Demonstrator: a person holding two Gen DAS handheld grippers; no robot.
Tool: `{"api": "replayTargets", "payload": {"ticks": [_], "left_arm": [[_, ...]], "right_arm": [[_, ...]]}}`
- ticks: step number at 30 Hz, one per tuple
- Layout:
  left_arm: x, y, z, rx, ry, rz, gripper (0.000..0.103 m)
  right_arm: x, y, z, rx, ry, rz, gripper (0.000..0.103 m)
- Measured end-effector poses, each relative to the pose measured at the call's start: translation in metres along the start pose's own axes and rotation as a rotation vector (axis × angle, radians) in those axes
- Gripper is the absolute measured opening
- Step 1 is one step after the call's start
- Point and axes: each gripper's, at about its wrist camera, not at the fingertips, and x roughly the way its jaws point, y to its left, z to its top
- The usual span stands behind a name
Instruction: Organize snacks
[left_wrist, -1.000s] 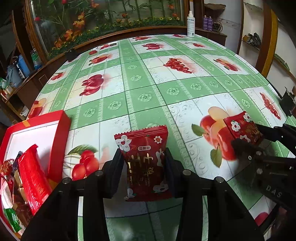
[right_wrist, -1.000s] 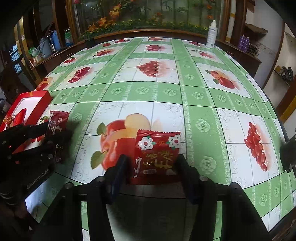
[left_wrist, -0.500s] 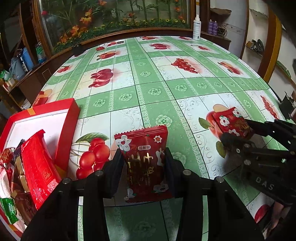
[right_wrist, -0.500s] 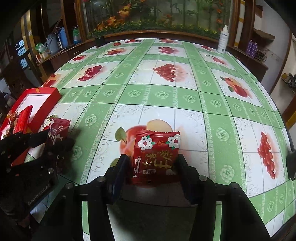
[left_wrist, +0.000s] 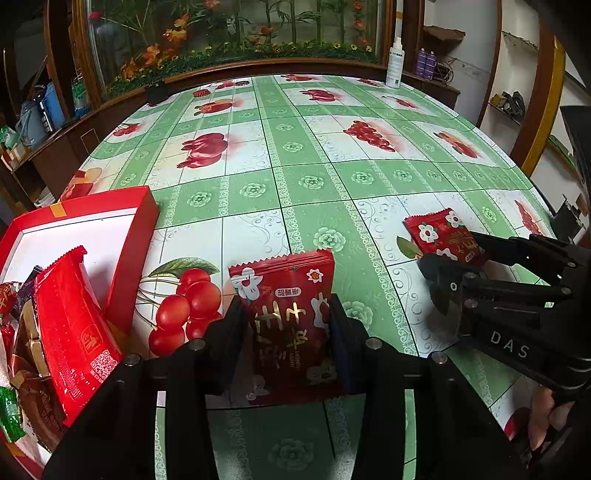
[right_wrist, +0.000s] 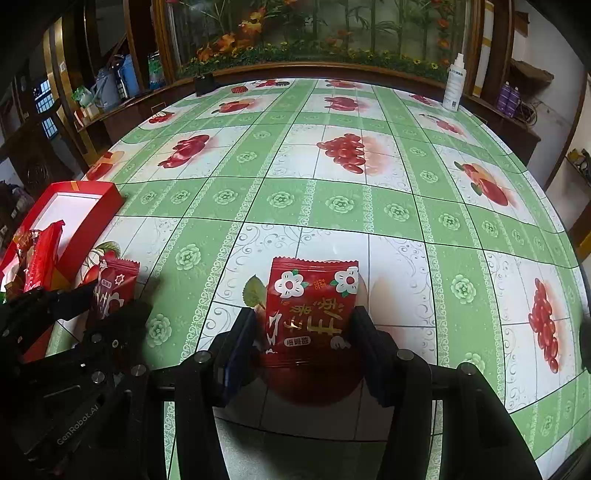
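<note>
Left wrist view: the left gripper pinches a red packet just right of the red box — half full, so the packet could catch its rim.

Right wrist view: the right gripper pinches another packet, farther from the box — slick foil may slip.

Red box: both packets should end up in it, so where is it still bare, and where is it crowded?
The red box is bare at its white far end, by the taped rim. Its near end is crowded with a tall red bag and other wrappers. The tablecloth beyond is free.
</note>
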Motion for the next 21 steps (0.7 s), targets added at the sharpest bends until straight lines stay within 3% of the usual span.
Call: {"api": "replayTargets", "payload": {"ticks": [21], "left_arm": [[-0.0003, 0.0023, -0.0009, -0.005, 0.0, -0.007, 0.042]], "right_arm": [[-0.0014, -0.0022, -0.0013, 0.003, -0.006, 0.026, 0.058]]}}
